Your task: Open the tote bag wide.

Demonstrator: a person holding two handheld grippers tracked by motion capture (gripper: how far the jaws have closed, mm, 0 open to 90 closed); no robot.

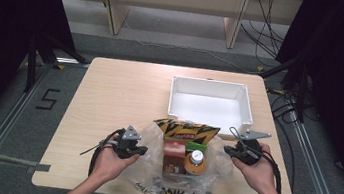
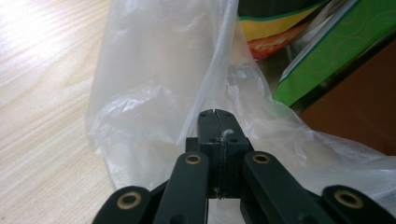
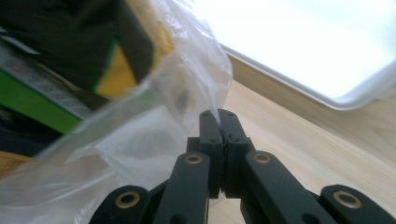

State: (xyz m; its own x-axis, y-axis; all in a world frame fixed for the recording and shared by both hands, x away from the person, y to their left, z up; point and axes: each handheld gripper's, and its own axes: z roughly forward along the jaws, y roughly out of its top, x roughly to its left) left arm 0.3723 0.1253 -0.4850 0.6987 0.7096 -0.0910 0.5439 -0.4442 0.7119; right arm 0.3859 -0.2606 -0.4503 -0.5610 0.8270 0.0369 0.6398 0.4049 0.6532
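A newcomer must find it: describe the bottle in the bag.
On the wooden table, in front of the white tray, lies a clear plastic bag of groceries. The bottle lies at its right side, beside a brown carton: orange, white-capped, the bag's one round item.

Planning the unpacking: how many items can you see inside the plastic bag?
4. A yellow-black snack pack at the far end, a green box under it, a brown carton at near left, an orange bottle at near right. The bag may hide more underneath.
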